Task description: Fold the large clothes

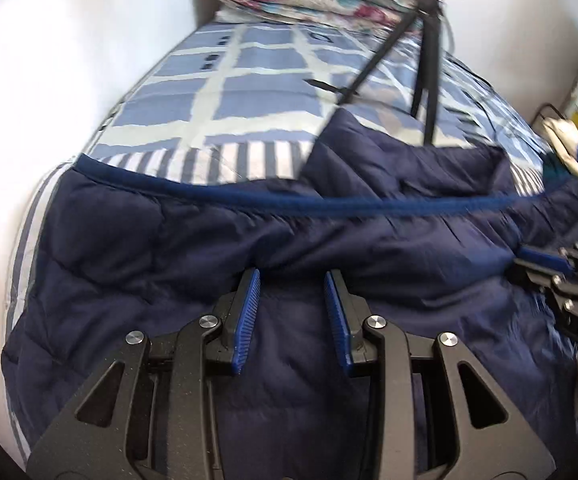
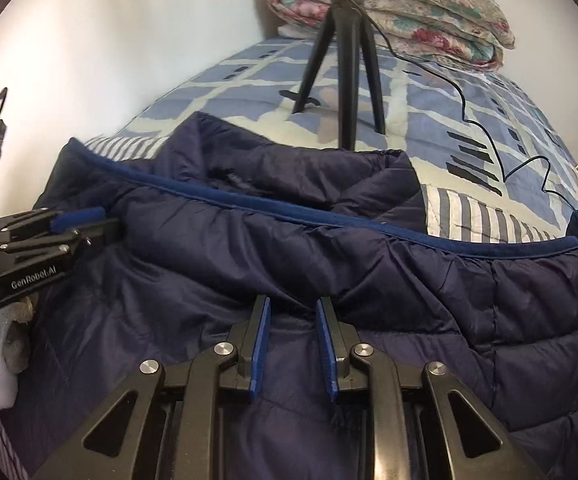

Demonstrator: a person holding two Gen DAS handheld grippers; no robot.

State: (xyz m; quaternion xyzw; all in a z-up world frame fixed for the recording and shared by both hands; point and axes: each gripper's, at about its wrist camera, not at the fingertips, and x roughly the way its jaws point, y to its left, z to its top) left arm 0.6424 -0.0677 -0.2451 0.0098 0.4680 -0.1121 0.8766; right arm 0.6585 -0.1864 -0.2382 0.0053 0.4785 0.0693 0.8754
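Jacket [image 1: 129,248] lies spread across the bed [image 1: 249,92], and I've got my left gripper [image 1: 291,280] and right gripper [image 2: 292,306] both parted around a ridge of it, probably not pinching yet, to start the fold.

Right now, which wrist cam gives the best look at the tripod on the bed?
Right wrist view. The tripod stands near centre frame, all three legs sharp on the checked bedspread behind the navy jacket. The left wrist view shows it motion-blurred, tilted by the fisheye, its top lost in glare.
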